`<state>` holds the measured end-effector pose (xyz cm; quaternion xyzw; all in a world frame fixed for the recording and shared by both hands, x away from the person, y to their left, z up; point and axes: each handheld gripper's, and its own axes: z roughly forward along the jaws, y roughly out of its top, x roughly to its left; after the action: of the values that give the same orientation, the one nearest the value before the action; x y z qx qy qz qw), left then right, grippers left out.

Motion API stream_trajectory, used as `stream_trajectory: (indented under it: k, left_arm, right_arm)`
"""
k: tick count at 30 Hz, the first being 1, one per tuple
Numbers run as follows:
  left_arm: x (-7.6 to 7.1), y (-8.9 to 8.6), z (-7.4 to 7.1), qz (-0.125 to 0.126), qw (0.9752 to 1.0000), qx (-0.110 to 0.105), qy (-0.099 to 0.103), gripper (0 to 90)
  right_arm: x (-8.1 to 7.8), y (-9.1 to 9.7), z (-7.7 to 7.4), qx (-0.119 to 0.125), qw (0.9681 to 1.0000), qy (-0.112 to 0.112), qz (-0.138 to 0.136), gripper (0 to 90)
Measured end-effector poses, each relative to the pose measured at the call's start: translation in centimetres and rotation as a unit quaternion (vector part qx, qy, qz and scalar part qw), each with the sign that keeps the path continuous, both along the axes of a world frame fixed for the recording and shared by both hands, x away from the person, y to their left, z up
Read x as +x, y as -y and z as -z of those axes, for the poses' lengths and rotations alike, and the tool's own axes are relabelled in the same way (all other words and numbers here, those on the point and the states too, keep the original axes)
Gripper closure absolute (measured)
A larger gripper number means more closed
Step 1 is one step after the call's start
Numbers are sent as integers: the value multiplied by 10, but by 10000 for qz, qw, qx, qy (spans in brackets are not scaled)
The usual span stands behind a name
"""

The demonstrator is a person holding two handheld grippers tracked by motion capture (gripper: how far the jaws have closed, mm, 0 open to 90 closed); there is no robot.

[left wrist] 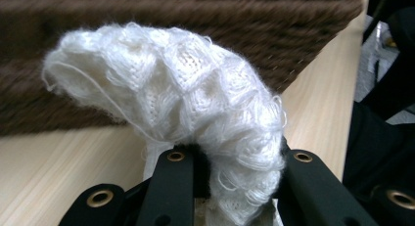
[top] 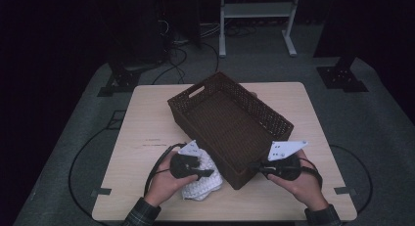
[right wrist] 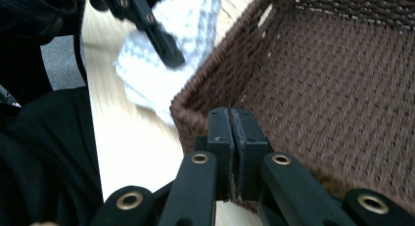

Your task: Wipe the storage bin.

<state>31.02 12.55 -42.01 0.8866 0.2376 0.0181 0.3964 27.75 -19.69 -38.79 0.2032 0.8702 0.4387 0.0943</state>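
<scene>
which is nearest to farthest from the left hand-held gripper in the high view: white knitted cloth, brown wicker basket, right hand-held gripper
1. White knitted cloth: clamped in the left hand-held gripper, at the table's near edge.
2. Brown wicker basket: just beyond the cloth, mid-table.
3. Right hand-held gripper: shut, across the basket's near corner, on the right.

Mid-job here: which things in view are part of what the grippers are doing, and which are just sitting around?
In the job:
- white knitted woolly cloth, clamped in the left gripper
- dark brown woven rectangular basket, empty, beside the cloth
- right gripper, jaws shut on nothing at the basket's near corner

Just lying about:
- light wooden table
- white metal frame on the floor behind
- black cables on the floor
</scene>
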Motion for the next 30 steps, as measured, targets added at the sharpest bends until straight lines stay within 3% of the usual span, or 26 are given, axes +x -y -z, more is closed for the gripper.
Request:
stream_trajectory:
  k: [4,11,15,21,30]
  left_arm:
    - [0,-20,3,-273,9996,-61,-33,733]
    - [-1,-48,6,-644,9979,-77,-33,732]
    - [-3,-55,8,-740,9972,-91,-47,732]
    - [-4,-64,10,-901,9959,117,40,733]
    - [-3,-79,13,-1128,9936,49,9,732]
  right_arm:
    - [1,1,5,-46,10000,-52,29,886]
    - [3,-12,8,-11,9999,-81,-116,890]
    - [6,-23,8,-28,9997,-68,-215,890]
    - [11,-42,9,15,9995,-27,-308,891]
    - [20,-68,9,41,9994,-10,-353,891]
